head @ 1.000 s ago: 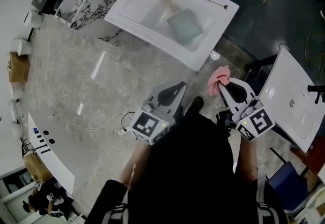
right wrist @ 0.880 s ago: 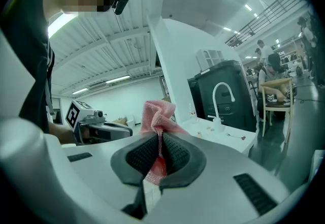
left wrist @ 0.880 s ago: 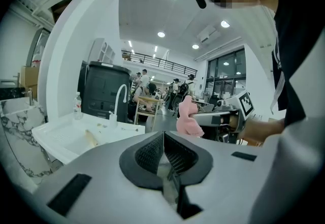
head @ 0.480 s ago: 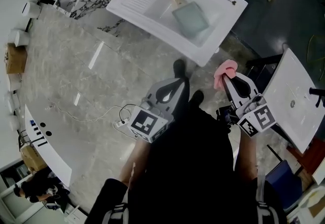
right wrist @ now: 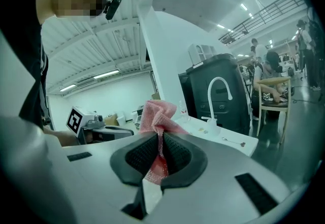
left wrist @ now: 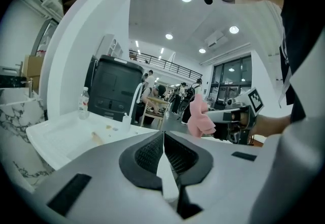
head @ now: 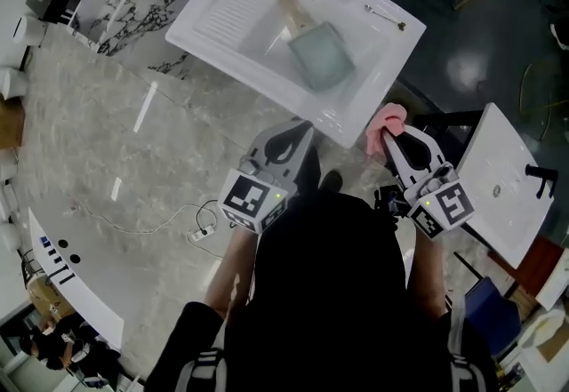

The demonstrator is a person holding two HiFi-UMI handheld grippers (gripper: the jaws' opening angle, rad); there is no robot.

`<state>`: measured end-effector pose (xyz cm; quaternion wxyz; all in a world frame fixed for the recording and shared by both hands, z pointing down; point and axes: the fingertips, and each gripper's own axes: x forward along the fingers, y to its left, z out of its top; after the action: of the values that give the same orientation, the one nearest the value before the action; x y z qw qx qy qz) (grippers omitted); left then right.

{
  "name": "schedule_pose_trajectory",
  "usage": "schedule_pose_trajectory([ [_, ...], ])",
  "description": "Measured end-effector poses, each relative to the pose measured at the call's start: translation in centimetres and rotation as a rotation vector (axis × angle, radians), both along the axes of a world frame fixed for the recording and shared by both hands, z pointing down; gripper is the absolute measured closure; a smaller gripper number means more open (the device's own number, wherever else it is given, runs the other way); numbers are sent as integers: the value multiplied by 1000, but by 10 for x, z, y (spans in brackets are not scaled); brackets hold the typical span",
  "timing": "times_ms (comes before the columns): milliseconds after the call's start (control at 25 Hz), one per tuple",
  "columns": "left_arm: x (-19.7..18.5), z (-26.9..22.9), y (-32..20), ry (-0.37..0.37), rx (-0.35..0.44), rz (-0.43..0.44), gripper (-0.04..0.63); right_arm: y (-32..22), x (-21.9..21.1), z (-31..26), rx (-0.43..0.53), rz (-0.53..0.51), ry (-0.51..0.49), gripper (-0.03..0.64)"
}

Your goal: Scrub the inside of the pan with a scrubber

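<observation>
A square pale-green pan (head: 320, 57) with a wooden handle lies in the basin of the white sink unit (head: 222, 17). My right gripper (head: 388, 138) is shut on a pink mesh scrubber (head: 385, 124) and hovers just off the sink's front right corner; the scrubber (right wrist: 158, 115) bunches above the closed jaws in the right gripper view. My left gripper (head: 290, 132) points at the sink's front edge, shut with nothing between its pads (left wrist: 152, 154). The left gripper view shows the scrubber (left wrist: 200, 116) off to the right. Both grippers are apart from the pan.
A curved white faucet (right wrist: 218, 93) and a spoon (head: 384, 17) are at the sink's back rim, a clear bottle (left wrist: 84, 102) at its far corner. A second white sink unit (head: 502, 186) stands at the right. A white cable (head: 151, 226) trails on the marble floor.
The person has stepped toward the sink, and both grippers have moved up to its front edge. Both jaws stay as they were, the right one still holding the pink scrubber.
</observation>
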<state>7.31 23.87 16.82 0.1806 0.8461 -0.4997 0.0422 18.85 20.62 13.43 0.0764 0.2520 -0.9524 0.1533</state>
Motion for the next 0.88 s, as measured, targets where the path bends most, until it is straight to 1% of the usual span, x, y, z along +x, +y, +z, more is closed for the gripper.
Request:
schedule_pose_trajectory([
  [200,-33,4,-66,16,6,2,560,-52,-25,-5,13,21,26,578],
  [360,-63,13,-114,42,-6,8,560,-86,-42,-1,-8,67,55,578],
  [520,-88,38,-153,81,-62,18,560,-112,-50,14,-41,120,84,578],
  [640,-102,63,-184,85,-105,29,560,-127,-53,28,-76,159,104,578],
  [760,-114,94,-211,103,-167,16,560,-137,-60,47,-119,161,114,578],
  [880,-121,125,-241,142,-219,-2,560,-150,-70,72,-160,136,112,578],
])
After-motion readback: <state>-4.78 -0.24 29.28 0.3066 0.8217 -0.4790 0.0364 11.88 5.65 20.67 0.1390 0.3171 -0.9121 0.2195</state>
